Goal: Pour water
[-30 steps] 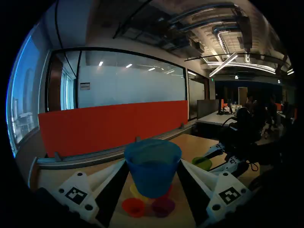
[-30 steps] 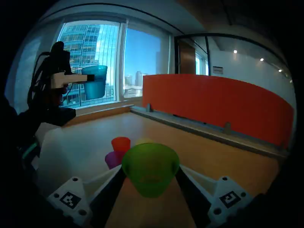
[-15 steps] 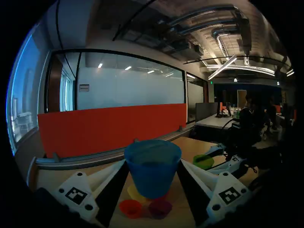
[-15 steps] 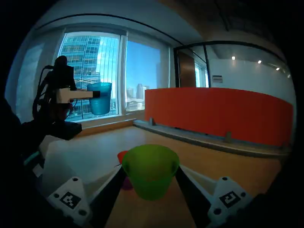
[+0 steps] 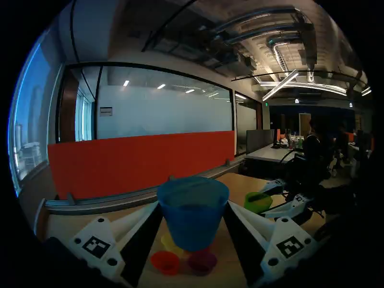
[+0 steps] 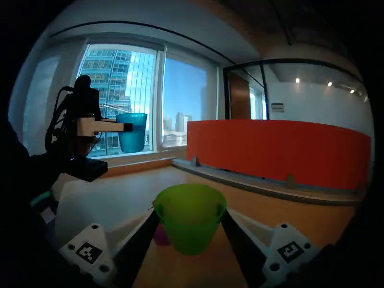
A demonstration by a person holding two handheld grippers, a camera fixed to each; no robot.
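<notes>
Bench: pale wooden tabletop (image 6: 269, 211). Along its far edge runs a grey metal rail (image 5: 120, 198) carrying an upright orange partition panel (image 5: 144, 161).

On the top, clustered close: small red plastic cup (image 5: 165, 261), small purple plastic cup (image 5: 201, 261) beside it, small yellow plastic cup (image 5: 170, 242) just behind.

Beyond the panel: frosted glass wall (image 5: 163, 110).

Large window (image 6: 185, 103), glass high-rise (image 6: 108, 77) outside.

Overhead: exposed ceiling ducts (image 5: 283, 43), linear light strip (image 5: 281, 84).

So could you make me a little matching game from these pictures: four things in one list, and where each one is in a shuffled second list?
Things:
1. blue cup
2. green cup
3. red cup
4. orange panel

Places:
A. on the table beside the purple cup
B. between the right gripper's fingers
C. upright along the table's far edge
D. between the left gripper's fingers

Pairs: 1-D, 2-B, 3-A, 4-C.
</notes>
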